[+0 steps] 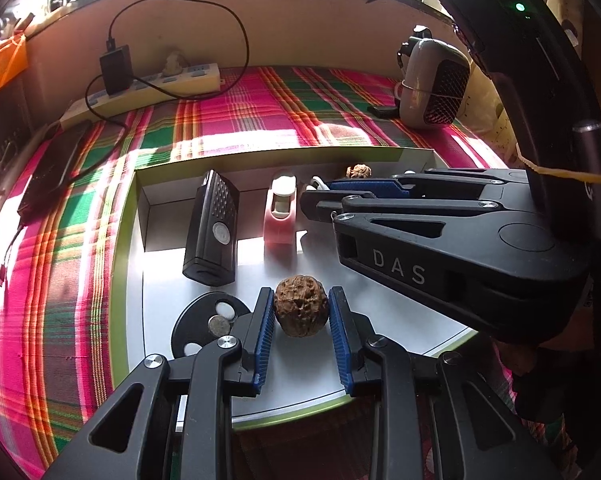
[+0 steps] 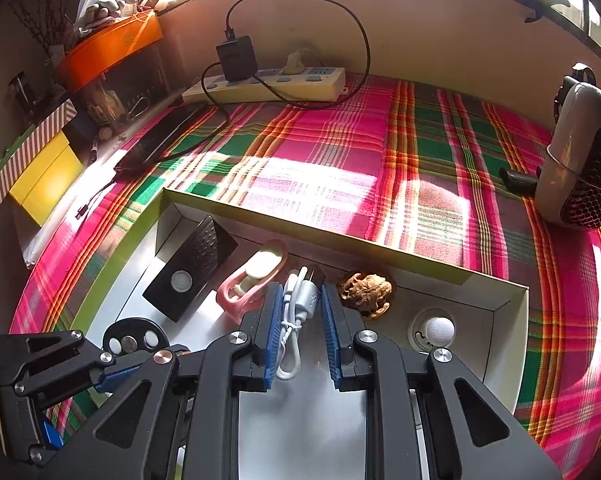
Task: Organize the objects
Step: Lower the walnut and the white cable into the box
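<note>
**A:** Start with your left wrist view. What worries you there?

**B:** The walnut (image 1: 301,305) sits between your left gripper (image 1: 300,312) pads, near the front edge of the white tray (image 1: 400,344). It is round and knobbly, so if you close off-centre I judge it could squirt out forward, or roll off that front edge. The jaws stand about walnut-wide; the left pad looks to touch it and the right has a sliver of gap, so you hold nothing firmly yet.

**A:** Anything close by?

**B:** The black disc (image 1: 204,324) with a coin on it lies just beside your left finger; a sideways nudge would shift it. Your right gripper (image 1: 320,196) crosses above, toward the tray's back wall, so lifting straight up risks a knock.

**A:** Now the right wrist view.

**B:** Your right gripper (image 2: 300,332) is at a middling opening, straddling the coiled white cable (image 2: 298,312) by the back wall. The cable is in the gap; I cannot tell whether the pads press it. It is springy, so a pinch on one loop could let the rest uncoil and drag.

**A:** Neighbours?

**B:** A second walnut (image 2: 365,291) lies just beside your right finger, the pink holder (image 2: 252,280) just beside the left; either could be bumped. The black box (image 2: 192,272) and the white round piece (image 2: 434,330) in the back right corner stand apart.
</note>
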`<state>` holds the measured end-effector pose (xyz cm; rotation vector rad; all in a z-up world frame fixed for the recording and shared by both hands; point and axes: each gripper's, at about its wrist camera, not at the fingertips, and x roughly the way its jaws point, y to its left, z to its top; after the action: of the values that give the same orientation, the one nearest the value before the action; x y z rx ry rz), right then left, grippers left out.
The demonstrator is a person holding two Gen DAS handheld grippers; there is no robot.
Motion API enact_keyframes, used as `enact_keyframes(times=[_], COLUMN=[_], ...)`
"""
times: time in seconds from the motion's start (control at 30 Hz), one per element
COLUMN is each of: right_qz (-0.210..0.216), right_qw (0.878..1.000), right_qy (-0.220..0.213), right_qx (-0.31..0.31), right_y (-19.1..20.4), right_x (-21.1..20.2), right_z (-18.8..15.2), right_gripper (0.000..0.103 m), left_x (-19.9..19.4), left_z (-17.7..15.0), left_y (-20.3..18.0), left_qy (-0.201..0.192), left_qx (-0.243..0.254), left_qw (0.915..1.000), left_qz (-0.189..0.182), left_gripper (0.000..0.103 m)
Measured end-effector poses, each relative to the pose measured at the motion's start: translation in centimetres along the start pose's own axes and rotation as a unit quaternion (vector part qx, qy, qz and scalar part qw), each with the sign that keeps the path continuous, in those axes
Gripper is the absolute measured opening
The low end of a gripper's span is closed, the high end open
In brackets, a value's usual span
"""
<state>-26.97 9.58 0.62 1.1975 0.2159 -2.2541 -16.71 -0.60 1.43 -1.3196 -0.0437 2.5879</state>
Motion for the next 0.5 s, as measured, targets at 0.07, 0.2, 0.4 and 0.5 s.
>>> enact_keyframes(times=[0.07, 0.2, 0.4, 0.5], right_qz=[-0.001, -0.005, -0.01, -0.009], right_qw=[1.0, 1.0, 1.0, 1.0], right_qy=[0.002, 0.003, 0.01, 0.01], right_qx=[-0.001, -0.005, -0.005, -0.005], right_y=[0.03, 0.13, 0.16, 0.12], right_x=[0.11, 0.22, 0.46, 0.48], right_z=[-0.02, -0.02, 0.03, 0.04], right_gripper=[0.021, 0.021, 0.021, 0.021], left_x=[0.0, 0.01, 0.08, 0.1], left_z=[0.03, 0.06, 0.08, 0.09], left_y=[0.0, 0.02, -0.06, -0.08], left_qy=[0.0, 0.0, 0.001, 0.001], left_qx=[-0.001, 0.0, 0.0, 0.001], left_qw=[1.0, 1.0, 1.0, 1.0], left_qz=[0.0, 0.0, 0.002, 0.003], left_gripper=[0.025, 0.025, 0.025, 0.025])
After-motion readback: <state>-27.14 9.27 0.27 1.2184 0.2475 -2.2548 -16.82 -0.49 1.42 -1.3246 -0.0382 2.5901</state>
